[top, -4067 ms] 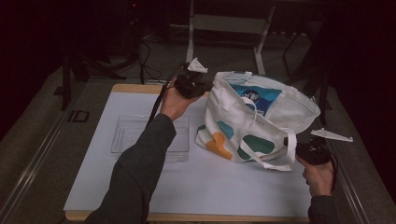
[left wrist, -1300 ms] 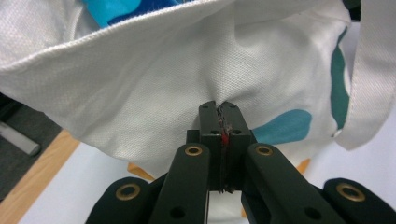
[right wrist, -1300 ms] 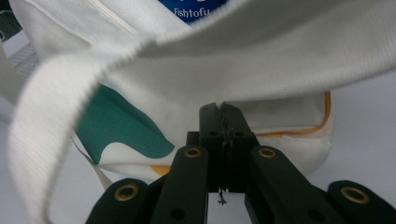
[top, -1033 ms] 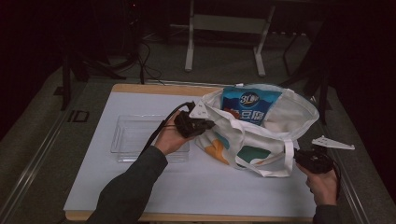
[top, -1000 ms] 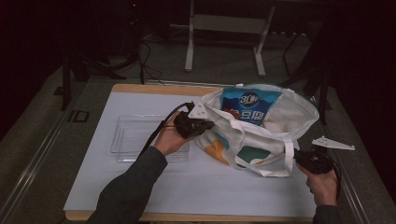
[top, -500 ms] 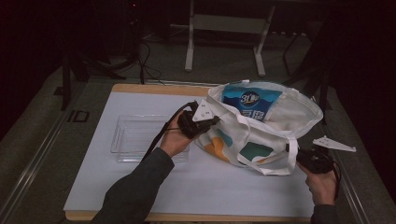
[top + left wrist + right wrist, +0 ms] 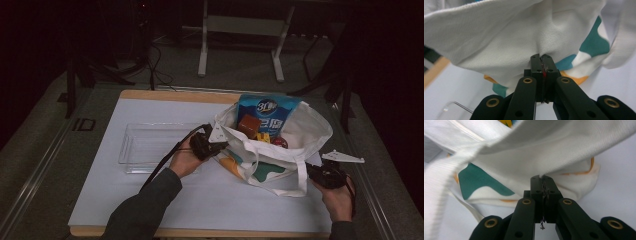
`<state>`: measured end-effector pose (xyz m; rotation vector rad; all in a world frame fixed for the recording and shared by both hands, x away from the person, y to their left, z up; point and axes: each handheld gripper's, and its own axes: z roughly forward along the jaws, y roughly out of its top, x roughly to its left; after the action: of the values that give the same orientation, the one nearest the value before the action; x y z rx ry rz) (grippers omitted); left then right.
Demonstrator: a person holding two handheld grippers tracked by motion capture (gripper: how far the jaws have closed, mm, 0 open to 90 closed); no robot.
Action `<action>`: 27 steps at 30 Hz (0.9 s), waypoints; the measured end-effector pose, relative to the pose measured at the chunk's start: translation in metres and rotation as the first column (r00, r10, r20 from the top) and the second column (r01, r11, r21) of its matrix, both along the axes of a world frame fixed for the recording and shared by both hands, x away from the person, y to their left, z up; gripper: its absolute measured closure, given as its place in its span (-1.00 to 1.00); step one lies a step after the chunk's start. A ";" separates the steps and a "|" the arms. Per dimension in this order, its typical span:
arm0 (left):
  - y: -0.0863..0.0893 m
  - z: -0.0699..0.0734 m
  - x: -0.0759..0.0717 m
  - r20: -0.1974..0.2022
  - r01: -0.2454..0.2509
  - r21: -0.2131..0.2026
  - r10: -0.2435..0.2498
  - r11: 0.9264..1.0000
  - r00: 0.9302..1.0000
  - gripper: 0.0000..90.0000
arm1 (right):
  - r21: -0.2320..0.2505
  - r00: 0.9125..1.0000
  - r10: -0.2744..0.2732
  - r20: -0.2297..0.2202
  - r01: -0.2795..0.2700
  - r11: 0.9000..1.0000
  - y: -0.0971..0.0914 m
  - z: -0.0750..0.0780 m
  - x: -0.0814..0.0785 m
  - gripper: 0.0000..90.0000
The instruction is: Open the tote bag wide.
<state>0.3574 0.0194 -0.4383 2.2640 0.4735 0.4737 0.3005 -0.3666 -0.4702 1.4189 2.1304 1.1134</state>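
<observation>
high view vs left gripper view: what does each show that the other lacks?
High view alone: the white cloth tote bag standing open, with a blue snack packet, a brown box and a red item inside, the clear plastic tray whole, and the right gripper at the bag's far side.

Left gripper view alone: the left gripper with its jaws shut on a pinch of bag cloth, weave and teal, blue and orange print up close.

Both: the tote bag, the left gripper at its edge, the white table top, part of the tray.
</observation>
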 end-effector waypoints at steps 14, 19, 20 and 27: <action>-0.016 -0.031 0.012 -0.111 -0.024 0.159 0.042 0.987 0.993 1.00 | -0.028 0.989 -0.029 -0.143 0.025 0.999 0.003 -0.034 0.010 1.00; -0.014 -0.030 0.014 -0.144 -0.028 0.146 0.049 0.989 0.988 0.98 | -0.048 0.982 -0.049 -0.182 0.041 0.998 0.007 -0.040 0.018 0.99; -0.012 -0.029 0.014 -0.153 -0.025 0.133 0.045 0.991 0.987 0.95 | -0.054 0.982 -0.050 -0.180 0.041 0.998 0.008 -0.039 0.018 0.99; 0.007 -0.017 0.007 -0.157 0.003 0.053 0.005 0.999 0.988 0.54 | -0.004 0.990 -0.057 -0.130 0.057 0.998 -0.005 -0.018 0.008 0.70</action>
<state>0.3642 0.0267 -0.4553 2.3626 0.5474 0.3130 0.3085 -0.3721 -0.4884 1.5820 2.1622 1.0249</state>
